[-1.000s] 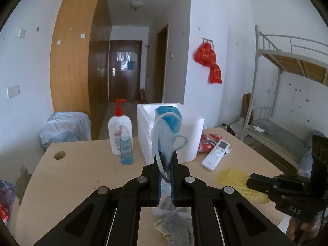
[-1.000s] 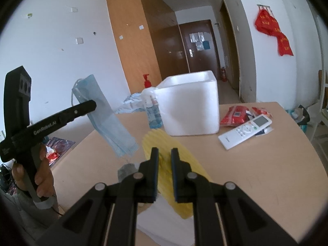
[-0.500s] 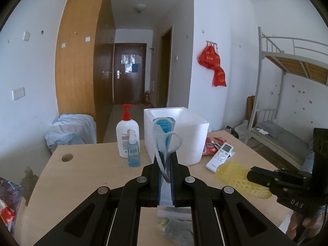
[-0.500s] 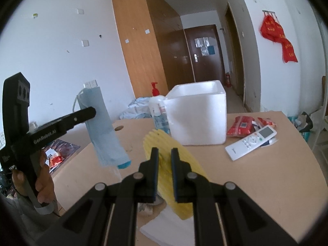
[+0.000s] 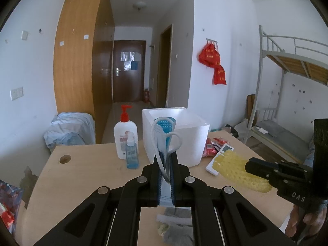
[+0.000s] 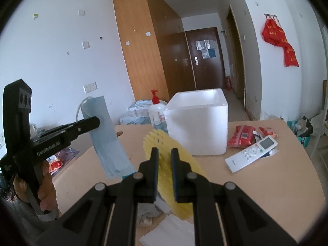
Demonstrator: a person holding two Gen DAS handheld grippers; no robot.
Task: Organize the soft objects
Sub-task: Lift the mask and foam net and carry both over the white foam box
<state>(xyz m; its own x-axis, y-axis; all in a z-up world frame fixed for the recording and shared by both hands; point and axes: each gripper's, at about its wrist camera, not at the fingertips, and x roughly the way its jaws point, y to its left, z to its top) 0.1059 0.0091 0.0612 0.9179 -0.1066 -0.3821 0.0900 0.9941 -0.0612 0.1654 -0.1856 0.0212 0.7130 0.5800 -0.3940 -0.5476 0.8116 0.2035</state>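
Note:
My left gripper (image 5: 165, 160) is shut on a blue face mask (image 5: 164, 135) and holds it upright above the table; the mask also shows in the right wrist view (image 6: 108, 135), hanging from the left gripper (image 6: 96, 123). My right gripper (image 6: 164, 151) is shut on a yellow foam mesh sleeve (image 6: 174, 164), which also shows in the left wrist view (image 5: 235, 170). A white foam box (image 5: 180, 135) stands open on the table beyond both grippers. Grey and white soft items (image 5: 176, 225) lie on the table below the grippers.
A lotion pump bottle (image 5: 125, 135) and a small blue spray bottle (image 5: 131, 151) stand left of the box. A white remote (image 6: 252, 153) and red packets (image 6: 244, 135) lie to its right. The wooden table (image 5: 86, 164) has a cable hole at the left. A bunk bed stands far right.
Both grippers have risen with their loads and tilted up a little. The mask and the yellow sleeve hang higher above the table than before.

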